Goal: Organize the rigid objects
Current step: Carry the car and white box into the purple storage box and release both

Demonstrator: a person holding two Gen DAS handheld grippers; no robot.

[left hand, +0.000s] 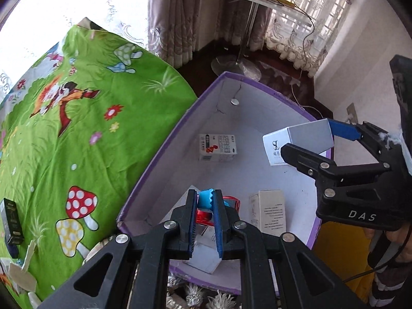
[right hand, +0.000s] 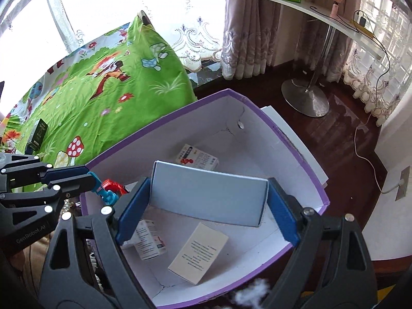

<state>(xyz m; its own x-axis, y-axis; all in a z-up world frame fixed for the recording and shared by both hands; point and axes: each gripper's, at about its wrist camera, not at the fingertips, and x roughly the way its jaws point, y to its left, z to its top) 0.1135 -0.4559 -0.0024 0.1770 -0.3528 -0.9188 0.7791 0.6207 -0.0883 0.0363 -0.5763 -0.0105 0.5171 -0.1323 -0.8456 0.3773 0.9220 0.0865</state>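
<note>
The right hand-held gripper holds a stiff, light grey-blue cardboard box by its two ends, jaws wide. The left hand-held gripper pinches a small blue-and-red plastic toy tight, over the purple-rimmed white box.

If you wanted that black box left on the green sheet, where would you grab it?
Probably across its two long narrow sides, coming from above: the black box lies flat on the green sheet, long and slim, nothing crowding its middle. Both grippers are full now.

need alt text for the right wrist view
The right gripper holds a pale blue box over an open purple-edged carton with small boxes inside. At left, the left gripper holds a red and blue toy by a green bedspread.
</note>
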